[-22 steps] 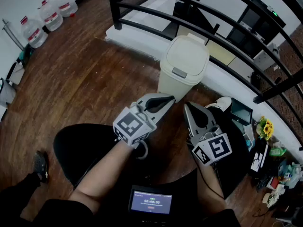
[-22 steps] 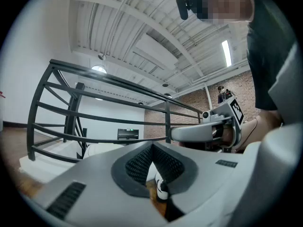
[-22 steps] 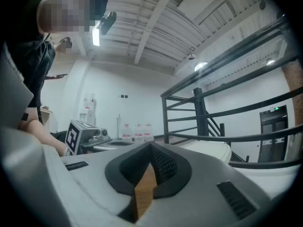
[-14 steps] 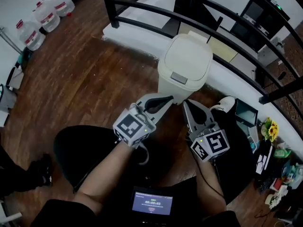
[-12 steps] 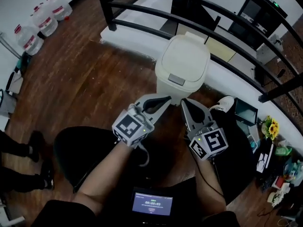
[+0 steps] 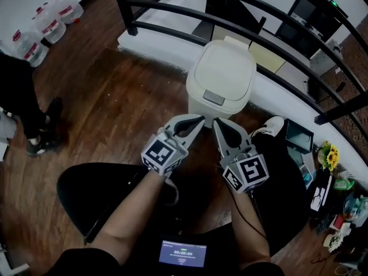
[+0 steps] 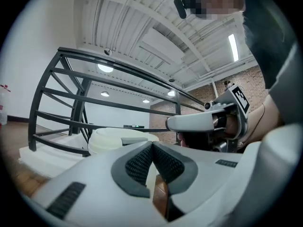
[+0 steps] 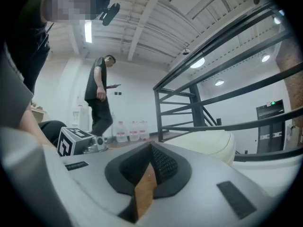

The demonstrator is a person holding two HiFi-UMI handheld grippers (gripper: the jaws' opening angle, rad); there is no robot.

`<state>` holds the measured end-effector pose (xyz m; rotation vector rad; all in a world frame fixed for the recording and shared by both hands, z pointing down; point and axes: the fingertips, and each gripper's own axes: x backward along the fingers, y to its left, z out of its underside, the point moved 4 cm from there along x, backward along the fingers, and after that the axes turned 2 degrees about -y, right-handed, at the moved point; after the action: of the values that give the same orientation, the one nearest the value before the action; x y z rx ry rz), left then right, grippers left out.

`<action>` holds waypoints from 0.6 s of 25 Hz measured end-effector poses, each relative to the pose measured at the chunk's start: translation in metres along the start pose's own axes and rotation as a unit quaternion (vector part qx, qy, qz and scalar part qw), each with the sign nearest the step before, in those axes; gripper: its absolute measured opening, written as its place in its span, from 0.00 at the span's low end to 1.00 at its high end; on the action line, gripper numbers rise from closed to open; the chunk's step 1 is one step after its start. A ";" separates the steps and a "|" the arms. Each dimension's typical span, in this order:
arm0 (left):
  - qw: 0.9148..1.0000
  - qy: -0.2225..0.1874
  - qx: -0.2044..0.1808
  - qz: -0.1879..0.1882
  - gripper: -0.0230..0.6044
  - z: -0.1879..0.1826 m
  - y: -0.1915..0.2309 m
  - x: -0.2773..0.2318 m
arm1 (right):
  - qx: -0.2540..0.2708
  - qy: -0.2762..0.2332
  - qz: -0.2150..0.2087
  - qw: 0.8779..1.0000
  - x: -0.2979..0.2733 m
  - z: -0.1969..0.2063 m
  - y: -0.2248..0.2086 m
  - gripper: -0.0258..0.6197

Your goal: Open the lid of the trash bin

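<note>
A cream trash bin (image 6: 221, 82) with its lid down stands on the wood floor by a black railing; a grey push latch (image 6: 214, 99) shows at the lid's front edge. My left gripper (image 6: 199, 118) is shut and empty, its tip just short of the bin's front. My right gripper (image 6: 217, 123) is shut too, close beside the left one. The bin's lid (image 7: 116, 137) appears beyond the jaws in the left gripper view, and the lid (image 8: 208, 143) in the right gripper view.
The black railing (image 6: 172, 13) runs behind the bin. Water jugs (image 6: 49, 25) stand at the far left by a white wall. A person's legs (image 6: 23, 105) are at the left; the person (image 8: 99, 96) also shows in the right gripper view. A shoe (image 6: 270, 126) and clutter lie right.
Both grippers have moved closer together and nearer the bin's front. A person has walked into view at the left. The bin's lid has stayed down.
</note>
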<state>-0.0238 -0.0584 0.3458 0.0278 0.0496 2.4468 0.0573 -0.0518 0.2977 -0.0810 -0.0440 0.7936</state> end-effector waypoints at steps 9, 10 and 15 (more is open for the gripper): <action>1.000 0.024 0.010 -0.013 0.10 0.077 0.028 -0.020 | -0.025 0.021 0.003 0.999 -0.027 0.080 -0.029 0.07; 0.999 0.030 0.014 -0.013 0.10 0.087 0.029 -0.023 | -0.027 0.027 0.004 0.999 -0.029 0.091 -0.031 0.07; 0.997 0.057 0.040 -0.029 0.10 0.143 0.047 -0.035 | -0.040 0.044 0.015 0.998 -0.039 0.143 -0.046 0.07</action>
<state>-0.0222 -0.1129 0.4907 -0.0776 0.1963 2.3846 0.0527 -0.1038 0.4444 -0.1930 0.0095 0.8175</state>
